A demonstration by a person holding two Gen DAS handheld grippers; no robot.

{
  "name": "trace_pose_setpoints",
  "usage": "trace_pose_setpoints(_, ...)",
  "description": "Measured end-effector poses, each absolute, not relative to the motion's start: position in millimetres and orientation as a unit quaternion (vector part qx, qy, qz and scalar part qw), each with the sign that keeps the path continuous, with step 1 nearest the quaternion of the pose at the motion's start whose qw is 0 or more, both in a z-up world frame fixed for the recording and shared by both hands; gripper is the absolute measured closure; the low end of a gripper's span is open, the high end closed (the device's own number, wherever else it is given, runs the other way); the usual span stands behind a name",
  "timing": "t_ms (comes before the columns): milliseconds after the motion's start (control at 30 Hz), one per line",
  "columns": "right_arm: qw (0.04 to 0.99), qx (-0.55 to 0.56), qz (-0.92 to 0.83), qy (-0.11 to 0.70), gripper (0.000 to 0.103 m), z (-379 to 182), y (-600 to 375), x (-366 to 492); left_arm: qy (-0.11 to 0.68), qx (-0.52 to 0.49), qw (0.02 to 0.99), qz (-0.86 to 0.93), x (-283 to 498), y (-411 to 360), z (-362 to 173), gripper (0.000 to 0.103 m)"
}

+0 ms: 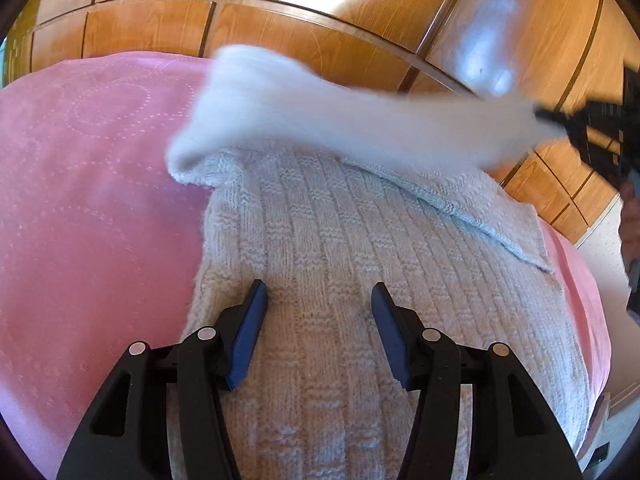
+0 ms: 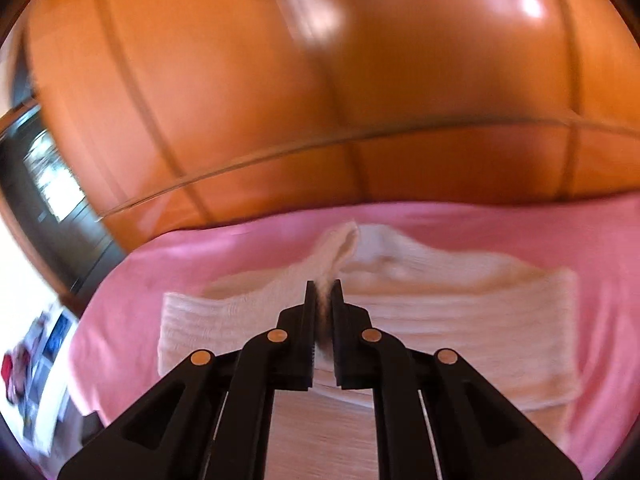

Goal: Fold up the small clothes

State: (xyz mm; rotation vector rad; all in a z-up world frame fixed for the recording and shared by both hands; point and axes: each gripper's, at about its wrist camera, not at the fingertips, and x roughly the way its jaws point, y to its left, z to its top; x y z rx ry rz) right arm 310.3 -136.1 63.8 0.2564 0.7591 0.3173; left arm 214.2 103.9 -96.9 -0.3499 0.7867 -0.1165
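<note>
A pale knitted sweater point(image 1: 340, 260) lies flat on a pink blanket point(image 1: 100, 200). My left gripper point(image 1: 319, 285) is open just above its lower body, blue pads apart, with only flat knit beneath the gap. One sleeve point(image 1: 320, 120), blurred, stretches up and to the right across the sweater to my right gripper point(image 1: 560, 122) at the frame's edge. In the right wrist view my right gripper point(image 2: 324, 286) is shut on the end of that sleeve point(image 2: 340, 248), knit showing between the jaws. The sweater point(image 2: 460, 320) spreads on the blanket point(image 2: 240, 248) below.
Glossy wooden wardrobe doors point(image 1: 320, 20) stand right behind the bed, also filling the top of the right wrist view point(image 2: 320, 80). A hand point(image 1: 630, 220) holds the right gripper at the far right. Floor clutter point(image 2: 36, 360) lies beyond the bed's left edge.
</note>
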Motion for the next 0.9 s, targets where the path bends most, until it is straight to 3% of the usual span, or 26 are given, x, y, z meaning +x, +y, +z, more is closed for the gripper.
trace_pose_setpoints(400, 0.871, 0.188, 0.032, 0.453, 0.097, -44.1, -246.1, 309.1, 0.403, -0.134, 0.905, -0.041, 217.0, 92.0, -89.5, 0.048)
trace_pose_setpoints(533, 0.882, 0.177, 0.023, 0.437, 0.074, -29.8, -259.0, 294.5, 0.4, -0.119, 0.907, -0.053, 217.5, 92.0, -70.1, 0.048)
trace_pose_setpoints(600, 0.894, 0.153, 0.032, 0.42, 0.073, -16.1, -255.3, 282.1, 0.385, -0.115, 0.914, -0.057, 220.3, 95.5, -57.5, 0.048)
trace_pose_setpoints(900, 0.907, 0.013, 0.084, 0.412, 0.047, -18.8, -174.8, 284.7, 0.366, -0.15, 0.918, -0.034, 289.0, 118.8, -33.1, 0.053)
